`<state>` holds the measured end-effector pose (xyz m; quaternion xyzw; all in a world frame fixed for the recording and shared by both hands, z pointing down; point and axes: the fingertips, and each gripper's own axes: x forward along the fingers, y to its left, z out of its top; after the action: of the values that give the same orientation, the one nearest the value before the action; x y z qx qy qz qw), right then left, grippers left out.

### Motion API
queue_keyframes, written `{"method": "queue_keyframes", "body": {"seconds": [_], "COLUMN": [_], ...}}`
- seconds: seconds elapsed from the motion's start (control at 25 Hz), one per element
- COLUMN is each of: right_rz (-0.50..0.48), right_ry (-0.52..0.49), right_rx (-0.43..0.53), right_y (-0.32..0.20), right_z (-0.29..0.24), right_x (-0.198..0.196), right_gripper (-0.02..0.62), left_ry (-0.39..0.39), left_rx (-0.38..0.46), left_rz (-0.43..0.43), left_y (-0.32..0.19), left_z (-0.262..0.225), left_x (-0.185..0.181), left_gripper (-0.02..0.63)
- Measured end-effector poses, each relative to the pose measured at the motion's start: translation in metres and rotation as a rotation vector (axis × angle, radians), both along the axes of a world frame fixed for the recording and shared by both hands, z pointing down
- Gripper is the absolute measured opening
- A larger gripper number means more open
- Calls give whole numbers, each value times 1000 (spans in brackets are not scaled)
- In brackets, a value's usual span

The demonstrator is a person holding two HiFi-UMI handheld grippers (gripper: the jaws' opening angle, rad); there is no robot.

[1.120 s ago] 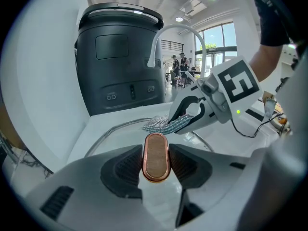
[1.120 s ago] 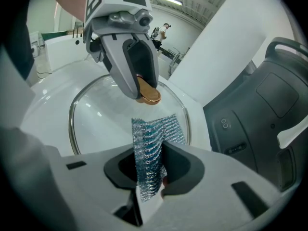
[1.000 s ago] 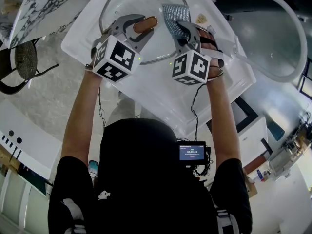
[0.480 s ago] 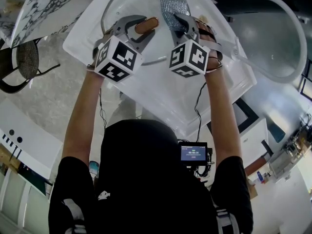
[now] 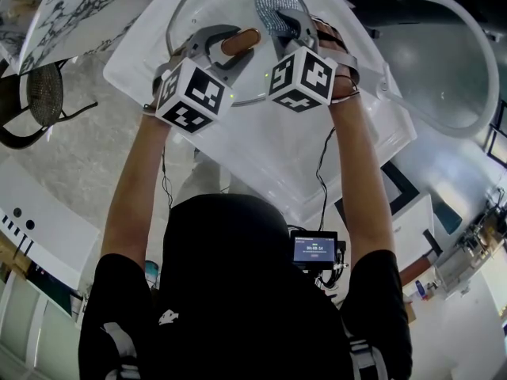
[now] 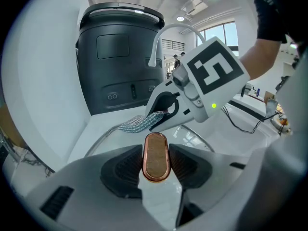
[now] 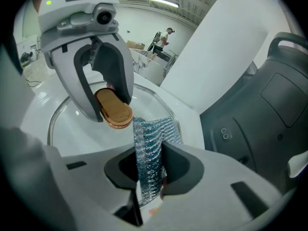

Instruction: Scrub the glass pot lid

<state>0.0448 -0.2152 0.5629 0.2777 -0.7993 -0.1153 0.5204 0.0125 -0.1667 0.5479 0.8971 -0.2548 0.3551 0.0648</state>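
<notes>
Left gripper [image 6: 156,166]: jaws clamped on the lid handle [image 6: 155,157].
Right gripper [image 7: 149,171]: jaws pinching the silvery scrub cloth [image 7: 150,141].
Scrub cloth: pressed on the glass pot lid [image 5: 184,13], just beside the lid handle.
Glass pot lid: in the white basin [image 5: 261,153].

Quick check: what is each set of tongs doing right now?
Left tongs: shut on the lid handle.
Right tongs: shut on the scrub cloth.

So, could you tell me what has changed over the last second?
The right gripper slid the silver scrubbing cloth across the glass lid, away from the person toward the far rim, still gripping it. The left gripper stayed clamped on the handle, and the lid looks unmoved.
</notes>
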Motion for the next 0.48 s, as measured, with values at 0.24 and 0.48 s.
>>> {"method": "queue_keyframes", "body": {"seconds": [0.24, 0.48], "right_rz": [16, 21], "right_ry": [-15, -16], "right_rx": [13, 29], "right_y": [0, 0], "right_z": [-1, -1], "right_x": [-1, 0], "right_gripper": [74, 77], "left_ry": [0, 37], "left_rx": [-1, 23], "left_rz": [-2, -34], "left_y": [0, -1], "left_z": [0, -1], "left_x": [-1, -1], "left_gripper": [167, 167]}}
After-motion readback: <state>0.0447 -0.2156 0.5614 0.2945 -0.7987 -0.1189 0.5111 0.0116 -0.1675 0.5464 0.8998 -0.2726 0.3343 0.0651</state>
